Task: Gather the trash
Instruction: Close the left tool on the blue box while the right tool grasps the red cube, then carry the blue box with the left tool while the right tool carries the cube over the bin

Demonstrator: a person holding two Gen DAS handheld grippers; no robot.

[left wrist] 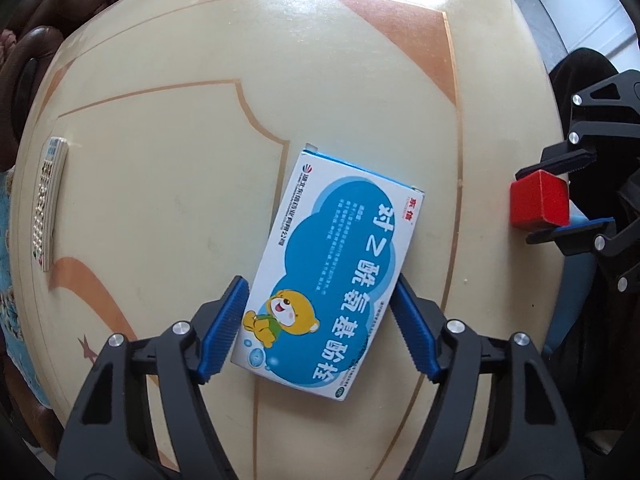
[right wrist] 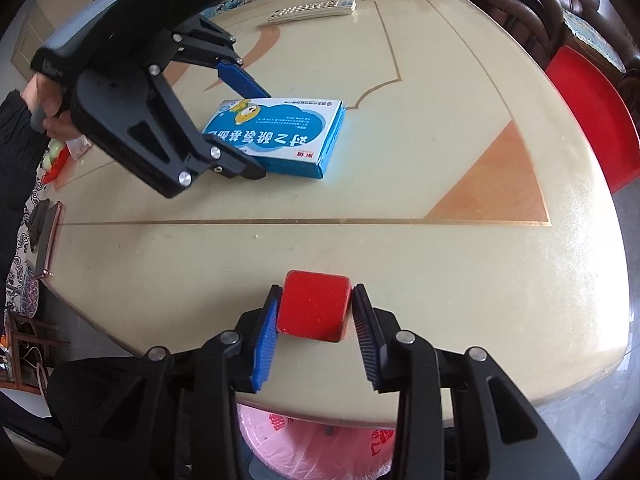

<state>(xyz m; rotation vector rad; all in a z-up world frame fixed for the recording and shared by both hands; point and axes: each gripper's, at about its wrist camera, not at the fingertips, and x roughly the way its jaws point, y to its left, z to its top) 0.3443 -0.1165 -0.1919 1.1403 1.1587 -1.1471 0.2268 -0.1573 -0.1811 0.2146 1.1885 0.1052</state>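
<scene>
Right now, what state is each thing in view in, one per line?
Medicine box: closed, lying flat on the table.
Red cube: resting on the table near its edge.
Left hand-held gripper: straddling the box, pads at its long sides, no clear squeeze.
Right hand-held gripper: closed around the cube, pads at its sides.
Remote control: flat, untouched.
Pink bag: below the table edge, open.

You are seeing a remote control (right wrist: 314, 10) lying near the tabletop's (right wrist: 400, 248) far edge, a phone (right wrist: 48, 236) lying along its left edge.
</scene>
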